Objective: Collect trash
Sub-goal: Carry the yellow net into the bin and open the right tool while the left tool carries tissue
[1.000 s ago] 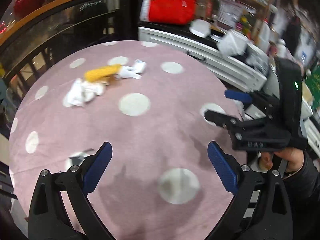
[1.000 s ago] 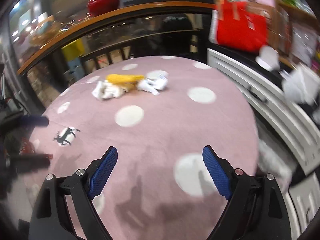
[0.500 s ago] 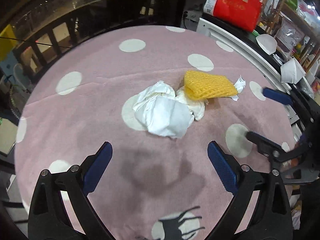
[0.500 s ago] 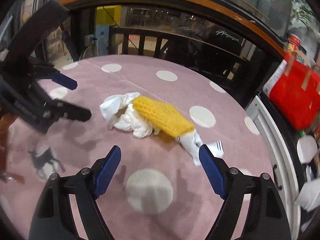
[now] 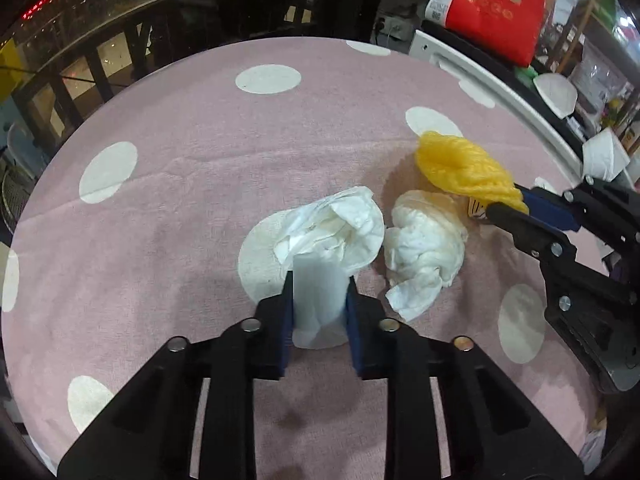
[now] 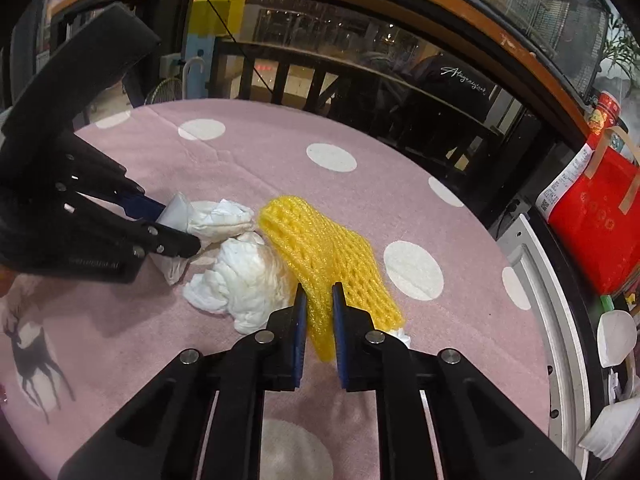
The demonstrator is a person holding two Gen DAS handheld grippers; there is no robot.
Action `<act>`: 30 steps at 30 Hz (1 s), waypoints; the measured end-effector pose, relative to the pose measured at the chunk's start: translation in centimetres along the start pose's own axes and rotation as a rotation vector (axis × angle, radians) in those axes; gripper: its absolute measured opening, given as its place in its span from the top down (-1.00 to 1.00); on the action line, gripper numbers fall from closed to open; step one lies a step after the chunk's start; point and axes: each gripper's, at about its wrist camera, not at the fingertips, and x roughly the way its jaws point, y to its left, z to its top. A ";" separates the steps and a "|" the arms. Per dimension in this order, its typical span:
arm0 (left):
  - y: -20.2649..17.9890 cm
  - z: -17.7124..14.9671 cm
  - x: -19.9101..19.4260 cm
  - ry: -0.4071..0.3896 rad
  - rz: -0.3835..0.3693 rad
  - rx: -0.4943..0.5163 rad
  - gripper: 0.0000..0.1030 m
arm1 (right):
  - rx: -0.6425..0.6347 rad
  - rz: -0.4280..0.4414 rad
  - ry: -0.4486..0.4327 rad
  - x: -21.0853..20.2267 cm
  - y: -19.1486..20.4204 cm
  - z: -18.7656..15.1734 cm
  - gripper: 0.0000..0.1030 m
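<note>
1. Work surface: a round table under a pink polka-dot tablecloth (image 5: 168,208) carries all the trash in one loose cluster near its middle. No bin, bag or other trash container shows in either view, so where the pieces go cannot be told. The red bag (image 5: 494,4) stands off the table on a side counter; its contents are not visible.

2. Yellow foam net (image 6: 320,252): the longest piece. Its long axis runs away from the right gripper (image 6: 318,320), from the near end at the jaws to the far end toward the table centre. The right gripper's jaws have just been closing and now pinch the net's near end (the mesh is visibly squeezed between the blue pads).

3. Crumpled white tissue (image 5: 340,232): lies straight ahead of the left gripper (image 5: 318,304). The left gripper's jaws have just been closing and are clamped on the near edge of this tissue.

4. Second tissue wad (image 5: 424,252): lies loose between the two held pieces, touching the net and just beside the gripped tissue. Neither gripper holds it.

5. Judgement for the next move: both grips sit at the near edges, so lifting should clear each piece; the net may drag the loose wad with it.
</note>
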 end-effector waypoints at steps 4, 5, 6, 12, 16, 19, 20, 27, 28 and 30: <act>0.2 -0.7 -2.0 -0.030 0.014 -0.025 0.76 | 0.032 0.018 -0.038 -2.3 0.1 0.0 0.77; 0.0 -0.9 -2.6 -0.038 0.018 -0.022 0.76 | 0.038 0.022 -0.048 -2.9 0.2 0.0 0.77; -0.3 -1.2 -3.2 -0.047 0.021 -0.017 0.77 | 0.044 0.027 -0.055 -3.8 0.3 0.0 0.77; -2.5 -3.5 -7.2 -0.086 0.057 -0.003 0.77 | 0.090 0.064 -0.067 -6.8 0.9 -1.3 0.77; -4.4 -5.6 -9.3 -0.090 0.081 0.030 0.77 | 0.112 0.081 -0.066 -9.2 1.5 -2.9 0.77; -6.0 -6.9 -10.8 -0.091 0.070 0.048 0.77 | 0.129 0.089 -0.070 -10.6 1.8 -4.1 0.77; -6.5 -7.2 -11.0 -0.092 0.066 0.054 0.77 | 0.137 0.091 -0.074 -11.1 1.9 -4.5 0.77; -10.7 -9.8 -13.1 -0.105 0.034 0.104 0.77 | 0.165 0.090 -0.086 -14.6 2.2 -7.4 0.77; -11.2 -10.0 -13.2 -0.105 0.028 0.111 0.77 | 0.167 0.086 -0.089 -15.2 2.2 -7.9 0.77; -12.3 -10.6 -13.6 -0.107 0.022 0.126 0.77 | 0.176 0.078 -0.095 -16.2 2.2 -8.8 0.77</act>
